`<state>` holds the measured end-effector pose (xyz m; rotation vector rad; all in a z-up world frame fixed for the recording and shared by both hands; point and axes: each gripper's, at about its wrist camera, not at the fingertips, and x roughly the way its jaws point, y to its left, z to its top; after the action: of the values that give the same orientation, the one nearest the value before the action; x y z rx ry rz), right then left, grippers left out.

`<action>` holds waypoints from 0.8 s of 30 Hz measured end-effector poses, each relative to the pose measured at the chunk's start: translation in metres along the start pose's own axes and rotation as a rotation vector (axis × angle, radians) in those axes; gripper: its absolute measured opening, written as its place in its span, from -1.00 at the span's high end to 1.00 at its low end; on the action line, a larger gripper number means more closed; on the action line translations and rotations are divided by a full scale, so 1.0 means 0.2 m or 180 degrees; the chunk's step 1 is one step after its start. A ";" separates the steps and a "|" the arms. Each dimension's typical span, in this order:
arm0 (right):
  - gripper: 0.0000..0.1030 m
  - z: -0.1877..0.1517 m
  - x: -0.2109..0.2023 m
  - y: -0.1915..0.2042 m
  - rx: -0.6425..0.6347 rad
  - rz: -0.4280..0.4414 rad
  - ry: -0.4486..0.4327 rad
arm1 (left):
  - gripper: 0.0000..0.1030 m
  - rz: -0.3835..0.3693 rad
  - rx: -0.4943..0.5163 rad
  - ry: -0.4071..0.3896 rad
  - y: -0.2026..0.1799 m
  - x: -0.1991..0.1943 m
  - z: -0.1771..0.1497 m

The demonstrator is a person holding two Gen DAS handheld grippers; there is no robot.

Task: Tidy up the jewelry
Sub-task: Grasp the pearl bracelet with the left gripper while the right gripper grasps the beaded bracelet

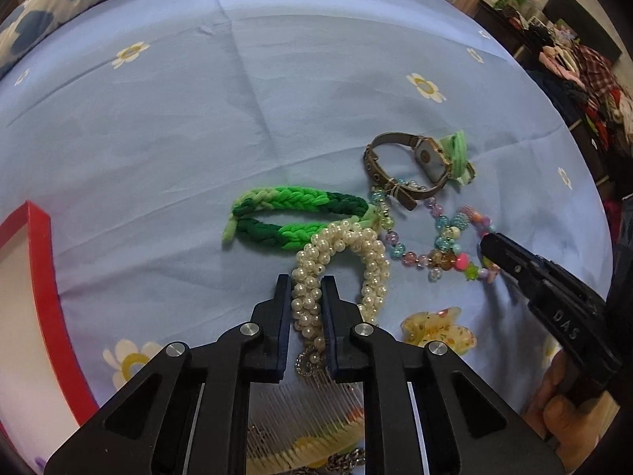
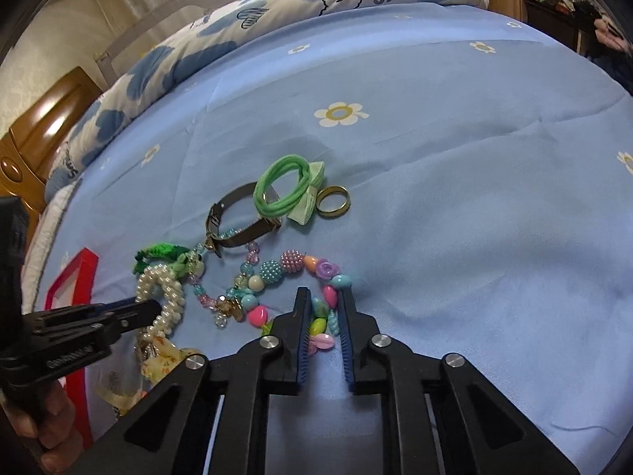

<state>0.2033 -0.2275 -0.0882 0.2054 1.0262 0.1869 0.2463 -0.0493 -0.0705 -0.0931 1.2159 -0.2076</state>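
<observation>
Both my grippers are clamped, left gripper point(image 1: 304, 289) on limp pearls point(image 1: 340, 253), right gripper point(image 2: 322, 301) on slippery, floppy beads point(image 2: 294, 277).

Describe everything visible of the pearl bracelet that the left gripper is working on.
The pearl bracelet is a thick rope of clustered cream-white beads, glossy like imitation pearl, bent into a loop on the blue sheet. One strand sits clamped between the left gripper jaws. Its far bend overlaps the green braided band; a silvery metal piece, perhaps its clasp, shows at its near end.
</observation>
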 end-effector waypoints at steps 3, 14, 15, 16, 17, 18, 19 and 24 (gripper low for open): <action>0.83 0.01 -0.05 0.00 0.0056 0.0142 -0.0065 | 0.76 -0.0062 -0.0026 -0.0082 0.01 -0.06 -0.01; 0.83 0.06 -0.30 0.12 -0.0002 0.0417 -0.0366 | 0.77 -0.0182 -0.0270 -0.0501 0.14 -0.43 -0.09; 0.83 0.06 -0.32 0.13 -0.0014 0.0440 -0.0379 | 0.77 -0.0204 -0.0311 -0.0532 0.16 -0.46 -0.10; 0.83 0.06 -0.34 0.15 -0.0024 0.0474 -0.0393 | 0.77 -0.0219 -0.0337 -0.0552 0.18 -0.48 -0.11; 0.83 0.07 -0.35 0.16 -0.0033 0.0484 -0.0406 | 0.77 -0.0235 -0.0369 -0.0575 0.20 -0.51 -0.13; 0.83 0.07 -0.37 0.19 -0.0061 0.0495 -0.0431 | 0.77 -0.0241 -0.0400 -0.0603 0.22 -0.54 -0.15; 0.83 0.08 -0.39 0.21 -0.0085 0.0521 -0.0448 | 0.77 -0.0238 -0.0419 -0.0620 0.22 -0.55 -0.14; 0.83 0.07 -0.45 0.34 -0.0176 0.0677 -0.0479 | 0.77 -0.0228 -0.0540 -0.0699 0.31 -0.63 -0.21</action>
<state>0.1667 -0.1858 0.0107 0.2744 0.8479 0.3867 0.1728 0.0386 0.0200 -0.3001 1.0102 -0.1522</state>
